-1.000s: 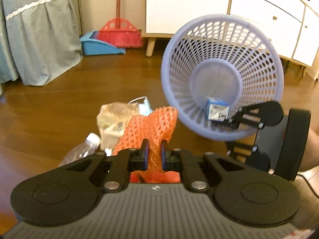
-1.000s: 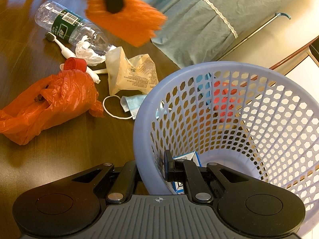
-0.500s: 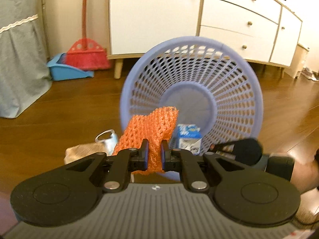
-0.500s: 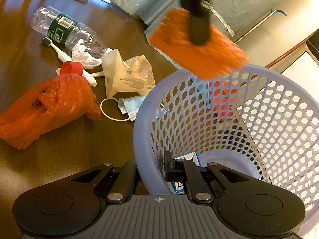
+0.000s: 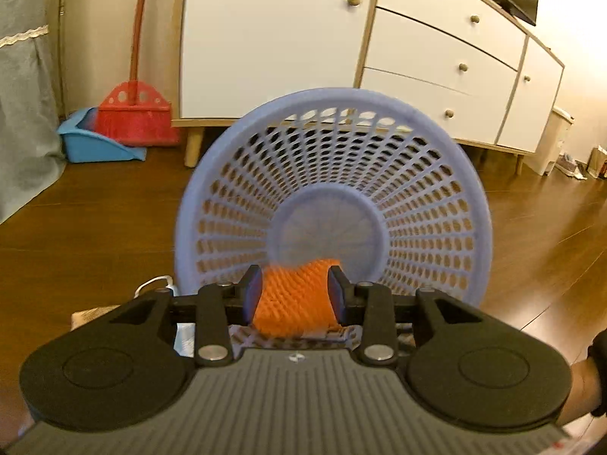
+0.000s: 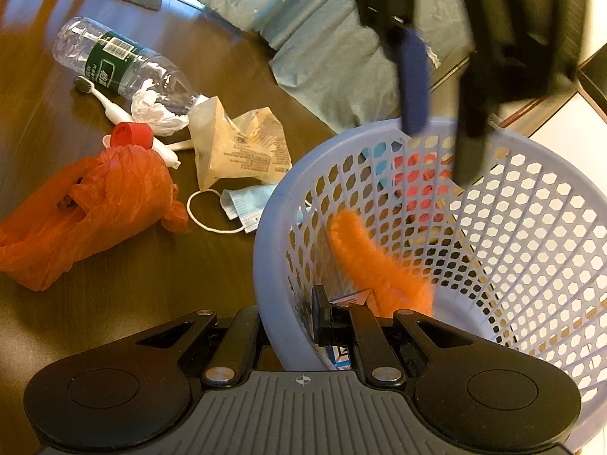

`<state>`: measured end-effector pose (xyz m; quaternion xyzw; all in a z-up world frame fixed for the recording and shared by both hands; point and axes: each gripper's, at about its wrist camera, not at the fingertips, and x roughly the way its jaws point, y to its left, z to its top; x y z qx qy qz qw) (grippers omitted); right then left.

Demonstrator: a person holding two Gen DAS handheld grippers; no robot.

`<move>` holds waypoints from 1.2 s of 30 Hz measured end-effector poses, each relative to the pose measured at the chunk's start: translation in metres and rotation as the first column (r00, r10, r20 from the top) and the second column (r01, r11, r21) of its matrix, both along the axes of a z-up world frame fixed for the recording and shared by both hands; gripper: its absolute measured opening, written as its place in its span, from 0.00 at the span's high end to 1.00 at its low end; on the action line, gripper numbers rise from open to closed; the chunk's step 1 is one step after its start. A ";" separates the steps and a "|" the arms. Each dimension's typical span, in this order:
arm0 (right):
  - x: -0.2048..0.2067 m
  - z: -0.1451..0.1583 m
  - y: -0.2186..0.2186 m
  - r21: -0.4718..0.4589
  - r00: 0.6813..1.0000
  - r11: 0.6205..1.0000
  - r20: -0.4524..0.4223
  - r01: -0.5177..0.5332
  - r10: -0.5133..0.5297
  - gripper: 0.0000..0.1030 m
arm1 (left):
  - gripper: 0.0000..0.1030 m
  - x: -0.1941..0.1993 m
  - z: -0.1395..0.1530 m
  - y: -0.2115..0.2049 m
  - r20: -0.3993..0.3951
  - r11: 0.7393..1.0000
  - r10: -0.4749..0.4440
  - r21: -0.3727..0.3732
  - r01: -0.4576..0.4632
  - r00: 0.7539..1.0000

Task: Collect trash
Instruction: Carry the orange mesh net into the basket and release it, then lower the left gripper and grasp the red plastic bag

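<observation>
The lilac mesh basket (image 5: pixel 334 103) is tipped toward the left wrist camera, and my right gripper (image 6: pixel 282 322) is shut on its rim (image 6: pixel 271 208). My left gripper (image 5: pixel 295 292) is open at the basket's mouth. The orange foam net (image 5: pixel 294 299) lies loose between its spread fingers. In the right wrist view the net (image 6: pixel 375 265) is blurred inside the basket, above a small carton (image 6: pixel 351 297), below the left gripper (image 6: pixel 442 113). On the floor lie a plastic bottle (image 6: pixel 121 64), toothbrush (image 6: pixel 110 108), tissue (image 6: pixel 151 108), red cap (image 6: pixel 132 134), orange bag (image 6: pixel 87 208), wrapper (image 6: pixel 235 144) and face mask (image 6: pixel 246 208).
A white cabinet on wooden legs (image 5: pixel 379 38) stands behind the basket. A red broom (image 5: pixel 132 113) and blue dustpan (image 5: pixel 95 144) lean at its left. A grey-blue draped cloth (image 6: pixel 322 57) hangs beyond the floor litter.
My left gripper carried the orange net up to the basket's mouth and opened; the net has dropped inside. The right gripper stayed clamped on the rim.
</observation>
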<state>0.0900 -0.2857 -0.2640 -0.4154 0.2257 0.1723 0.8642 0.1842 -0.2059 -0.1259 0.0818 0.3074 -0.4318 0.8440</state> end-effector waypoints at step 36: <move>-0.001 0.004 -0.007 0.023 1.000 1.000 -0.002 0.008 -0.008 0.95 | 0.32 -0.038 -0.092 0.105 -0.220 0.960 0.262 0.153 -0.232 0.940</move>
